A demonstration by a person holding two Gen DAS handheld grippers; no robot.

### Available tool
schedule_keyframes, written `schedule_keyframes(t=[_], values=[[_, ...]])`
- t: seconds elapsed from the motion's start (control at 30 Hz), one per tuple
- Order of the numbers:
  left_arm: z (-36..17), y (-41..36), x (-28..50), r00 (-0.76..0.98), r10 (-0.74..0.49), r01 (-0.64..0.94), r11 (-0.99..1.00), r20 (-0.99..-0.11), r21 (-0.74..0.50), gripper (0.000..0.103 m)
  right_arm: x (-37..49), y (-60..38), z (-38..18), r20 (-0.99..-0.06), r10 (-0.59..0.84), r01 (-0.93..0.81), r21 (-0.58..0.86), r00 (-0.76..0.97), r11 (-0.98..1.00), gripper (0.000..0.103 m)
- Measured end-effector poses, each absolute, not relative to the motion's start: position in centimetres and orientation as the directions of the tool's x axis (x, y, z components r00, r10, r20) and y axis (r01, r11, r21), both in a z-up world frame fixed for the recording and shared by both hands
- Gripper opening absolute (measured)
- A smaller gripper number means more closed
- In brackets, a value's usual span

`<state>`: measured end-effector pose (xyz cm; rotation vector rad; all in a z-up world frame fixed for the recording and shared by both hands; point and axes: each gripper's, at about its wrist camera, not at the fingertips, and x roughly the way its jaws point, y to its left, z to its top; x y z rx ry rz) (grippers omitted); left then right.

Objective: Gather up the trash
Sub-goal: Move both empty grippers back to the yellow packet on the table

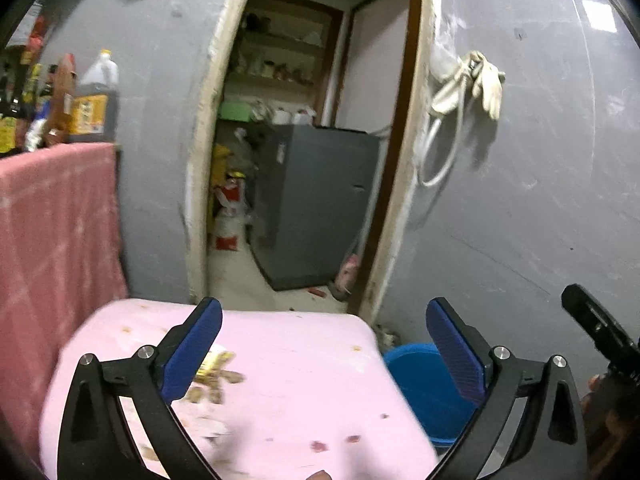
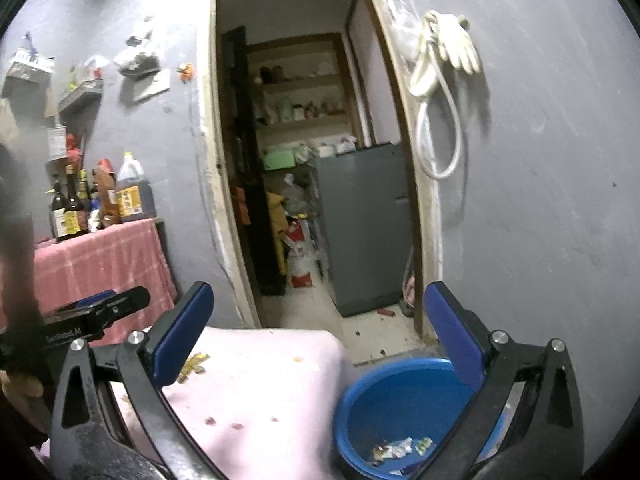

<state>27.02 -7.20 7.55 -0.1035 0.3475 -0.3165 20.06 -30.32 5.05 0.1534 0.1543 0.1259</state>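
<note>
A pink-covered table [image 1: 304, 360] lies just below me. On it sits a small heap of crumpled wrappers and brown scraps [image 1: 212, 376], seen in the right wrist view too as scraps [image 2: 192, 364]. A blue basin [image 2: 400, 392] stands on the floor to the table's right, with several wrappers [image 2: 396, 448] in its bottom. My left gripper [image 1: 323, 320] hangs open and empty above the table, its left pad over the scraps. My right gripper [image 2: 319, 308] is open and empty, with its right finger over the basin [image 1: 420, 380].
Ahead, a doorway opens onto a storeroom with a grey fridge [image 1: 316, 200] and shelves. At the left, a table under a pink checked cloth [image 1: 56, 220] holds bottles [image 1: 96, 100]. White gloves and a hose [image 1: 472, 80] hang on the grey wall.
</note>
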Motion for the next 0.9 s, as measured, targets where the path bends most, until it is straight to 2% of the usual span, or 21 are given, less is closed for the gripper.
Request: schedule_keyframes(t=[0.23,0.53,0.73,0.9], values=[[8.4,-2.5,24.9,0.935,-0.239,0.207,0.968,-0.263,-0.142,0.101,20.0,-25.2,6.2,-0.085,0.206,-0.194,0.134,0.975,0.972,0.103],[8.3,4.5,24.6,0.959,-0.129,0.087,0.981,-0.253,-0.171,0.101,21.9,-19.3,5.9,-0.099,0.317,-0.308,0.1,0.943,0.946,0.103],[6.3,7.2,25.5,0.952,-0.089,0.035,0.983,-0.293,-0.183,0.101,24.0,-16.5,4.5,-0.159,0.354,-0.346,0.077,0.921,0.935,0.103],[3.9,8.0,26.8,0.932,-0.089,0.025,0.983,-0.352,-0.183,0.101,26.5,-14.9,2.0,-0.251,0.366,-0.365,0.052,0.896,0.929,0.103]])
